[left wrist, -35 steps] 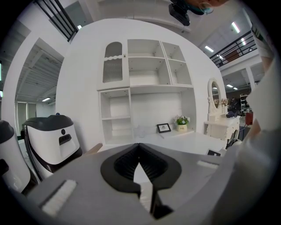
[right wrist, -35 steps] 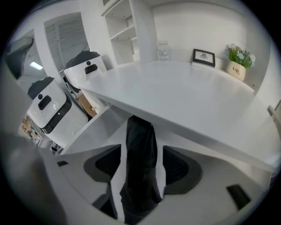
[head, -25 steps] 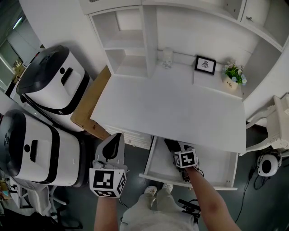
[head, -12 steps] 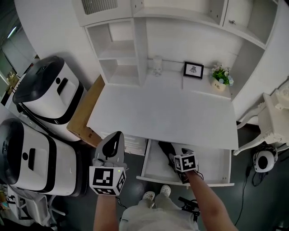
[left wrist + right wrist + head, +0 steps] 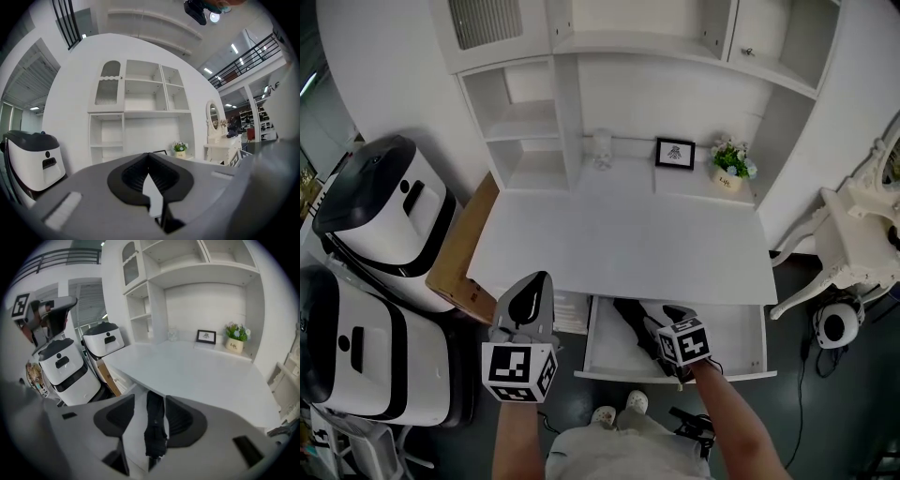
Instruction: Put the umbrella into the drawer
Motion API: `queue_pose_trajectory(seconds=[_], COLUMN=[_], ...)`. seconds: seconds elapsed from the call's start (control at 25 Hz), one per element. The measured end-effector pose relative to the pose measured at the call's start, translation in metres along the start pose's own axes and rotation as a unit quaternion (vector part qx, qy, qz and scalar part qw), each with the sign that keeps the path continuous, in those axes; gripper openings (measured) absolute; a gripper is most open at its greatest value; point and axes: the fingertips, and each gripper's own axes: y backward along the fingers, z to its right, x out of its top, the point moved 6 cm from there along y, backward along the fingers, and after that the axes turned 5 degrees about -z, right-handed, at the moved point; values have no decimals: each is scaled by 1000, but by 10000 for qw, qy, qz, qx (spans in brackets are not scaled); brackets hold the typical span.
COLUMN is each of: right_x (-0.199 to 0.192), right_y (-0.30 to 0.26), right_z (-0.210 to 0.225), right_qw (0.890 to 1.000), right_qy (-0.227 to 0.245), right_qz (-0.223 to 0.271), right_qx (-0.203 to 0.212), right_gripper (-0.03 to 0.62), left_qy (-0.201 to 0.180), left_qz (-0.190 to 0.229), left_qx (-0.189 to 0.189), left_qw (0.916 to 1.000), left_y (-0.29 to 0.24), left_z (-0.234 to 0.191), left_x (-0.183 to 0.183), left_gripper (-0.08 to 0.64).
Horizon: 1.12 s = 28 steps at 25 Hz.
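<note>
A folded black fabric umbrella (image 5: 630, 319) lay in the open white drawer (image 5: 731, 333), untouched beneath the right gripper (image 5: 654, 328), whose wide, empty, closing jaws could snag and lift it; the left gripper (image 5: 538, 279) was shut, empty.

**Mock home study set up inside a large hall**

Furnished domestically: white desk (image 5: 619, 244), open shelving (image 5: 520, 122), framed picture (image 5: 675, 153), potted plant (image 5: 731, 161), oval vanity mirror (image 5: 213, 115). Roofed industrially, with strip lights (image 5: 234, 48) and a railed mezzanine (image 5: 243, 56). Flanked by bulky white-and-black machines (image 5: 375, 206).
</note>
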Motion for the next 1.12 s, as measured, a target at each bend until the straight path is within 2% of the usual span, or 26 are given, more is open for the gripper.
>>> queue_pose_trajectory(seconds=[0.08, 0.16, 0.24, 0.36, 0.72, 0.96, 1.12], right_x=[6, 10, 14, 20, 46, 67, 74], right_y=[10, 20, 31, 47, 96, 134, 157], right_z=[-1, -3, -6, -11, -17, -15, -14], right_qw=[9999, 9997, 9993, 9982, 9890, 9749, 9658], right_qy=[-13, -11, -19, 70, 119, -75, -42], right_qz=[131, 251, 374, 582, 1394, 2104, 2415], right_qx=[1, -57, -78, -153, -486, -724, -945], right_gripper=[195, 140, 52, 9, 8, 8, 8], left_qy=[-9, -19, -27, -42, -53, -42, -48], left_qz=[48, 91, 138, 211, 330, 422, 477], left_qx=[-61, -121, -177, -255, -396, -477, -558], left_qw=[10000, 9999, 9997, 9994, 9987, 9980, 9973], left_y=[-1, -1, -2, -3, -4, -7, -10], left_z=[2, 4, 5, 7, 10, 12, 15], left_x=[4, 7, 10, 13, 20, 26, 29], left_gripper=[9, 9, 9, 9, 9, 9, 9])
